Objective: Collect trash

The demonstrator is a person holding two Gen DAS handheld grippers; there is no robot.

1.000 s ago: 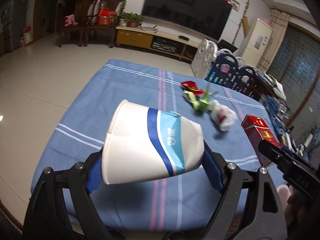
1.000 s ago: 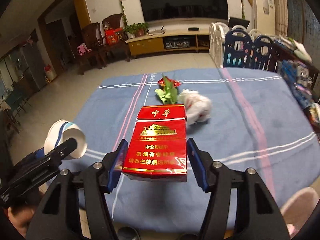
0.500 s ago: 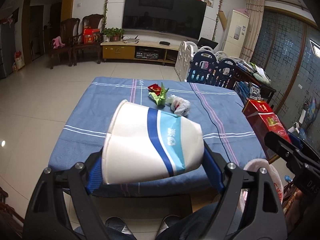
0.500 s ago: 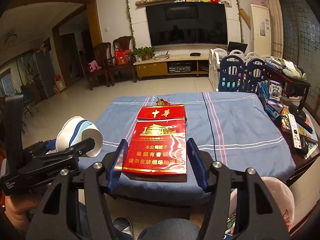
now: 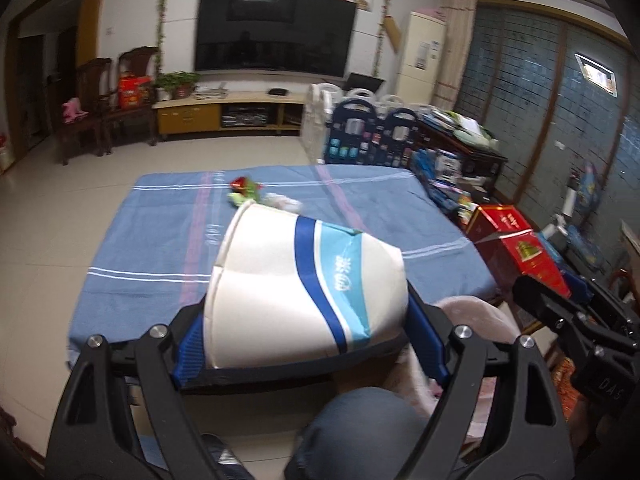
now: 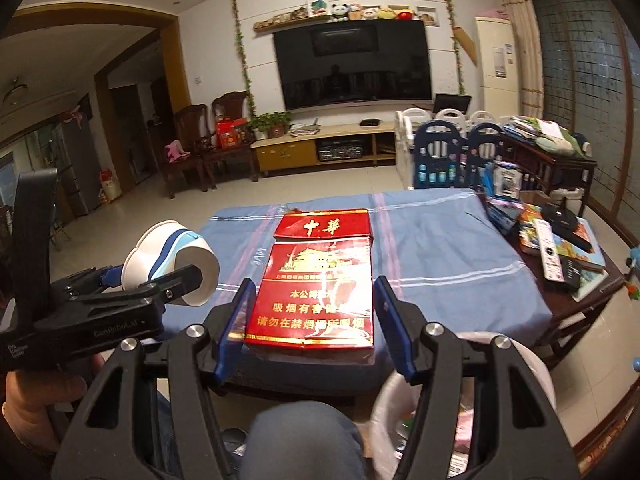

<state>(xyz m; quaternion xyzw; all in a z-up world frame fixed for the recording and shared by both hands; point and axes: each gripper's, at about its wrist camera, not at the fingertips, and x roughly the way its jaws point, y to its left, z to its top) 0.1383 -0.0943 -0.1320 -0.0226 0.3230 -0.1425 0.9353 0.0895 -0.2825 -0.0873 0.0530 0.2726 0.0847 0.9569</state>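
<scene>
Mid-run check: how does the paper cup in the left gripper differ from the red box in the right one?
The paper cup is round, tapered and white with blue bands; the red box is flat-sided and rectangular with gold print. The cup lies sideways across the left gripper, with a dented side; the box points lengthwise out of the right gripper, its lid end away from the camera. Both are clamped and held off the table.

Brightness: we see an evenly lit room, a little dim toward the doorway on the left.
Glare: a sheen lies on the wrapped red cigarette carton (image 6: 316, 280), washing out some gold print; the television (image 6: 352, 64) mirrors the room faintly.
Blur: we find the trash on the blue tablecloth (image 5: 160, 240) smeared in the left view; the paper cup (image 5: 300, 288) stays sharp.
Edges: fisheye bending and black corners.
</scene>
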